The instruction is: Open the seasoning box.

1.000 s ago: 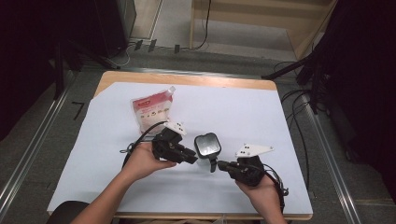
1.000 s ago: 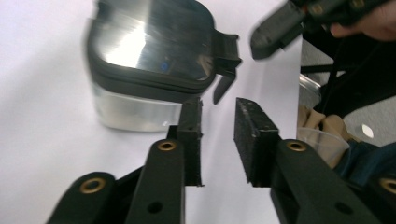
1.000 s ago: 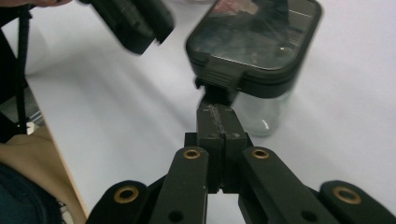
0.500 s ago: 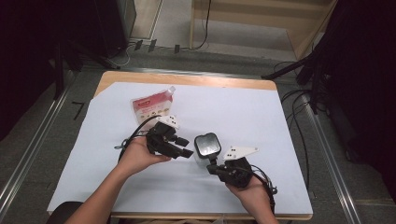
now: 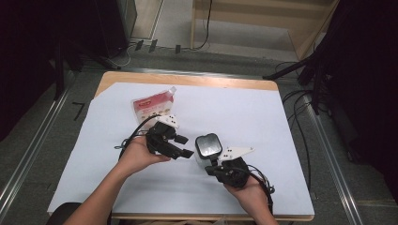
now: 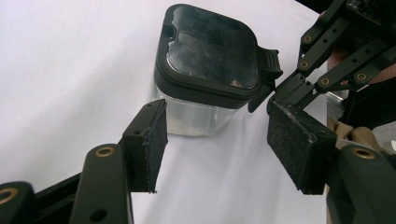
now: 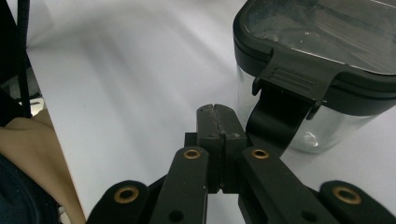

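Container (image 6: pixel 205 70) beyond open left gripper (image 6: pixel 219 149) pads, untouched

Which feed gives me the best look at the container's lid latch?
The right gripper view: the latch sits close and sharp just beyond the shut right gripper. The left gripper view shows it smaller, at the lid's edge. In the high view the container is too small to tell.
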Demonstrator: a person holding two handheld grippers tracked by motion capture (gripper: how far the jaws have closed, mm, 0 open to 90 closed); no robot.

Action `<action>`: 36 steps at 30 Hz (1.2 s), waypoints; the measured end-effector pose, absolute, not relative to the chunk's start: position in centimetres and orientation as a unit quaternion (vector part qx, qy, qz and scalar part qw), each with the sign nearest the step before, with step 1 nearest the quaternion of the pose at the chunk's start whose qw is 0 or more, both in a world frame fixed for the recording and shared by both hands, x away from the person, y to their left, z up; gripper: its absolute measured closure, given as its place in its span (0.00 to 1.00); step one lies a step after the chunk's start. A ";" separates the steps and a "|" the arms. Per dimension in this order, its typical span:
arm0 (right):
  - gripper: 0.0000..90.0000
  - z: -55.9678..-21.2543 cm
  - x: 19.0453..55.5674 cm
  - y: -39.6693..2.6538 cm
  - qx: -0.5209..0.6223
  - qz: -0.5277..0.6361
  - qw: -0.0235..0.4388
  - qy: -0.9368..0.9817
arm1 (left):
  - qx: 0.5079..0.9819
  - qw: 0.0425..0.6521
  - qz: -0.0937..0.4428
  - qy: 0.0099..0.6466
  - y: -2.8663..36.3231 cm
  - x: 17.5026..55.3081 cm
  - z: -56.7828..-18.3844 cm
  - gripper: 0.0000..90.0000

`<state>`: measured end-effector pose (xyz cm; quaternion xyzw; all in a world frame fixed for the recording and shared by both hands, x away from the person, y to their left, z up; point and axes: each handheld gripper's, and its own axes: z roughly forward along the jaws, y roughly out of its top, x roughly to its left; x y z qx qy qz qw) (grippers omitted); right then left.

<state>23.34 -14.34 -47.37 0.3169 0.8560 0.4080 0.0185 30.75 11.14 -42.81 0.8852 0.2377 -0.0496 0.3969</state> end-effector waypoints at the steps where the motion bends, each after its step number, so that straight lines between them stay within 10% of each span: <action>1: 1.00 -47.4 23.3 -14.4 0.318 0.407 0.017 0.856 | 0.886 0.396 -0.047 0.237 11.2 30.8 -42.8 0.42; 36: 1.00 -47.1 25.7 -18.7 0.380 0.393 0.045 0.836 | 0.891 0.396 -0.028 0.223 10.8 30.7 -43.1 0.39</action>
